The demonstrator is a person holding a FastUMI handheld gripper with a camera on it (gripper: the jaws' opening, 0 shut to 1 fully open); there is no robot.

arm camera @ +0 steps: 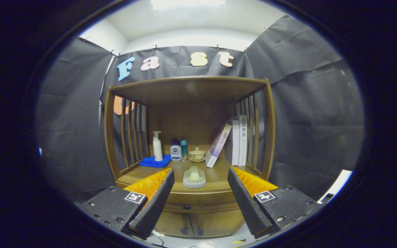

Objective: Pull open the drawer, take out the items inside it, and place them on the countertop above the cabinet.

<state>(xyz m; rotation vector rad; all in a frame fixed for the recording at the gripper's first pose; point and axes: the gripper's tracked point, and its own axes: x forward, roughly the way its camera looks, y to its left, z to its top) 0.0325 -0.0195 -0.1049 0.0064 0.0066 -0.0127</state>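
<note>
Facing a brown wooden cabinet point(188, 88) with slatted sides. Fingers point(200, 171) spread wide apart, gripping nothing, aimed at the cabinet front from a short way back.

Just below the tabletop point(215, 177), between the fingers: a curved brown wooden drawer point(205, 206) with a small dark round knob point(186, 206), sitting flush and looking shut. Under it, two brown cabinet doors point(195, 224) with small handles.

On the tabletop near its front edge: a pale green ceramic piece on a round grey-white base point(194, 177). Further back: a white pump bottle point(157, 146) on a folded blue cloth point(155, 161), a small white bottle with a blue cap point(175, 151), a slim teal bottle point(184, 150), a cream lidded ceramic cup point(197, 155), a leaning book with a purple-tinted cover point(218, 144) and upright white books point(240, 139).

Fits either a drawer with contents inside, or contents already lying on top. For any pull on so small a knob: centred approach, firm closing on both sides, straight level draw.

Drawer interior hidden. Lower doors partly covered by the fingers. Exact form of the pale green piece hard to make out.
</note>
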